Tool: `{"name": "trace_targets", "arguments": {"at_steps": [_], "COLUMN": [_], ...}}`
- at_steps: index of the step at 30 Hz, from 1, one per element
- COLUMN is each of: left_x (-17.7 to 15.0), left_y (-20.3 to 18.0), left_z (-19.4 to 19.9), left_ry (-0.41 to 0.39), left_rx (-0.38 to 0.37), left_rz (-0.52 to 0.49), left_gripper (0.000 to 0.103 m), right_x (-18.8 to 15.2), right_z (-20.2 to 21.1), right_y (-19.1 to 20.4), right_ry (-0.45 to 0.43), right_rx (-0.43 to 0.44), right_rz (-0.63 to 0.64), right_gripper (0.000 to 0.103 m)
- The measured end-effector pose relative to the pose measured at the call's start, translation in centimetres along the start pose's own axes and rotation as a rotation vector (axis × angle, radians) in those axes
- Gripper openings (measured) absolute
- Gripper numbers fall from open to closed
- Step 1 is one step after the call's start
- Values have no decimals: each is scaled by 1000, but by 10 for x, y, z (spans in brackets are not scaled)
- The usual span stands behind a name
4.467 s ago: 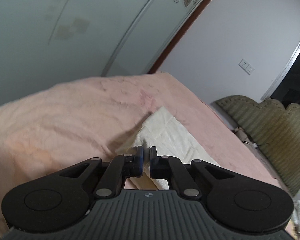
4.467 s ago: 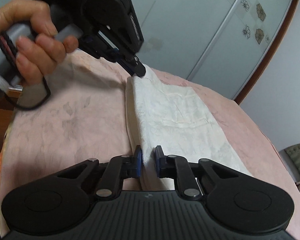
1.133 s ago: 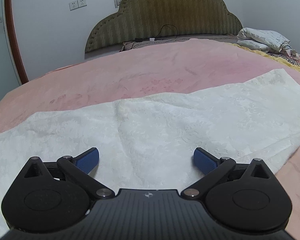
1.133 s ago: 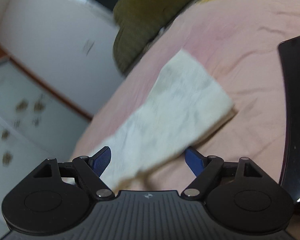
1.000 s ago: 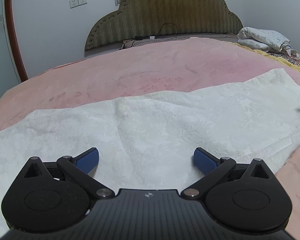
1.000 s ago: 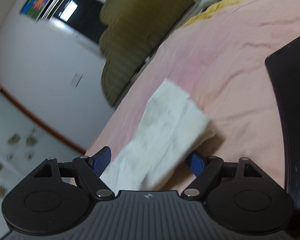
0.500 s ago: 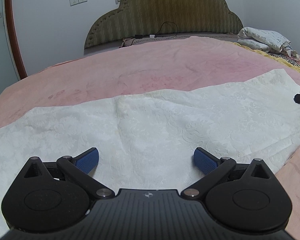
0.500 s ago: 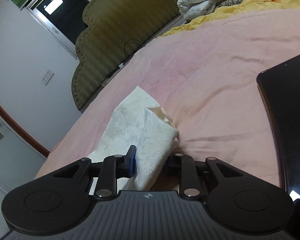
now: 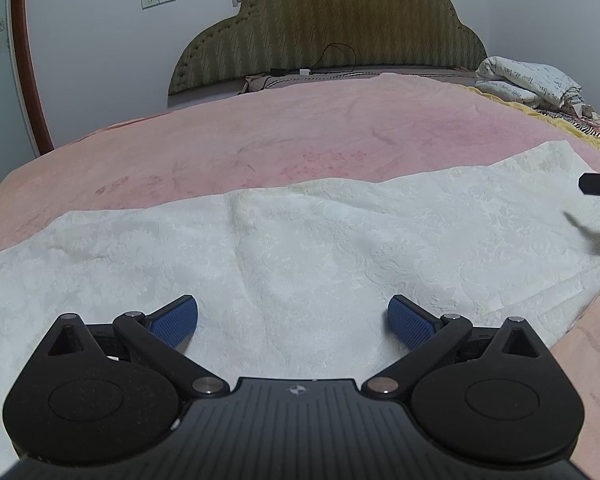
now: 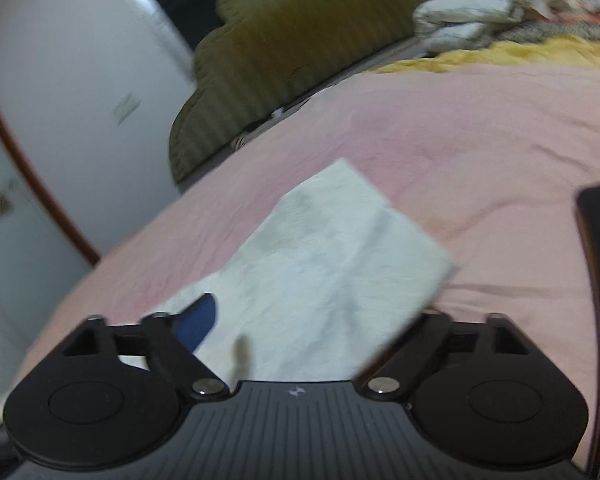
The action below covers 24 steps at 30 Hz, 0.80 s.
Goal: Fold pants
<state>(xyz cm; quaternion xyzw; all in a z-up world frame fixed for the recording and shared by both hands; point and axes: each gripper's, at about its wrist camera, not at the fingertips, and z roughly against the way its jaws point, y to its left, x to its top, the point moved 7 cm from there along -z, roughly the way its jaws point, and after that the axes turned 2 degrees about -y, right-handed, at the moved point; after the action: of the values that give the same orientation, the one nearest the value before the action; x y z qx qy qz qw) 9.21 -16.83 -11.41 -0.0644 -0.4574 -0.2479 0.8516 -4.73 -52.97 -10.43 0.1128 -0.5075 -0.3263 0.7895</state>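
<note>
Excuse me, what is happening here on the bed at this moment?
A person is folding cream-white pants on a pink blanket, with a gripper in each hand. The left gripper hangs open above the middle of the pants and touches nothing. The right gripper is at one end of the pants; its fingers are opening, with the cloth between them but not pinched.

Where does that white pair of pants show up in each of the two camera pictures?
Left wrist: white pants spread across the whole middle, left to right.
Right wrist: their end lies at centre, running down between the open jaws.
Shared landmark: olive headboard behind the pink bed.
</note>
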Motion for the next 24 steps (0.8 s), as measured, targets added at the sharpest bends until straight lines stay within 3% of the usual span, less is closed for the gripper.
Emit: {"name": "trace_targets", "arguments": {"at_steps": [3, 9, 11, 12, 13, 15, 16, 19, 21, 24], "left_x": [0, 0, 0, 0, 0, 0, 0, 5, 13, 26], "left_y": [0, 1, 0, 0, 0, 1, 1, 4, 4, 0], "left_z": [0, -1, -1, -1, -1, -1, 0, 6, 11, 8], "left_ry": [3, 6, 6, 6, 6, 5, 2, -24, -34, 16], "left_rx": [-2, -3, -3, -3, -3, -4, -7, -43, -117, -251], "left_rz": [3, 5, 6, 6, 5, 6, 10, 36, 84, 189], "left_gripper": [103, 103, 103, 103, 103, 103, 103, 87, 88, 89], "right_x": [-1, 6, 6, 5, 5, 5, 6, 9, 11, 8], "right_z": [-1, 6, 8, 9, 9, 10, 10, 15, 18, 19], "right_y": [4, -16, -17, -20, -25, -30, -28, -5, 13, 37], "right_ry": [6, -1, -9, -16, -19, -18, -18, -38, -57, -76], "right_rx": [-29, 78, 53, 26, 11, 19, 14, -56, -88, -133], "right_rz": [31, -123, -109, -109, -135, -157, -131, 69, 203, 374], "right_gripper": [93, 90, 67, 38, 22, 18, 17, 17, 16, 15]}}
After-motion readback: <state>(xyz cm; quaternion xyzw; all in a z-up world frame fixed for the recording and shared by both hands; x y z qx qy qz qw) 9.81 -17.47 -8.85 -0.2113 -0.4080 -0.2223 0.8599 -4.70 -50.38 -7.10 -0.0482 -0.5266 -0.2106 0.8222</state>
